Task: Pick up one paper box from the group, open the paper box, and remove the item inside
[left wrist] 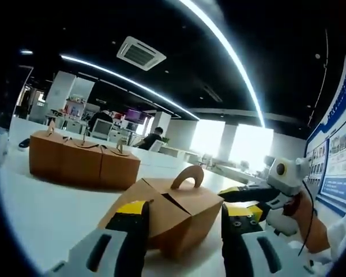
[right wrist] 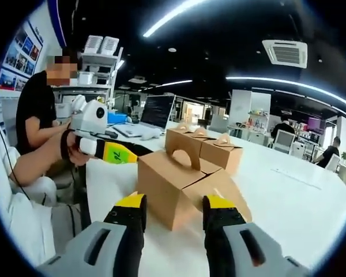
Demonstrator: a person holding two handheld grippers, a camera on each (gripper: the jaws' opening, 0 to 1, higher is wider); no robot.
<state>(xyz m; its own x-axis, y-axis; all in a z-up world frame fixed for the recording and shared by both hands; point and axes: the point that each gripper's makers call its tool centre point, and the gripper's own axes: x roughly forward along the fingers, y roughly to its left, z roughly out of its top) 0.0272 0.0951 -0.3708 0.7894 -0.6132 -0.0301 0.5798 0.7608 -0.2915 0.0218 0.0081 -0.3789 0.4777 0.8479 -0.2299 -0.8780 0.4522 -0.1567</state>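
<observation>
A brown paper box (left wrist: 179,210) with a curved handle stands alone on the white table (left wrist: 46,208). My left gripper (left wrist: 184,209) is open, its yellow-tipped jaws on either side of the box's near end. The right gripper (left wrist: 237,199) comes in from the right, its tips at the box's right side. In the right gripper view the same box (right wrist: 173,179) stands just beyond my open right gripper (right wrist: 174,202). The left gripper (right wrist: 132,153), held by a hand, reaches the box's far left corner. The group of paper boxes (left wrist: 81,161) (right wrist: 205,147) stands farther back.
A person in a black shirt (right wrist: 37,109) sits at the table's left edge. A laptop (right wrist: 155,112) stands behind the boxes. The white table (right wrist: 288,196) stretches bare to the right. Desks and seated people are far back.
</observation>
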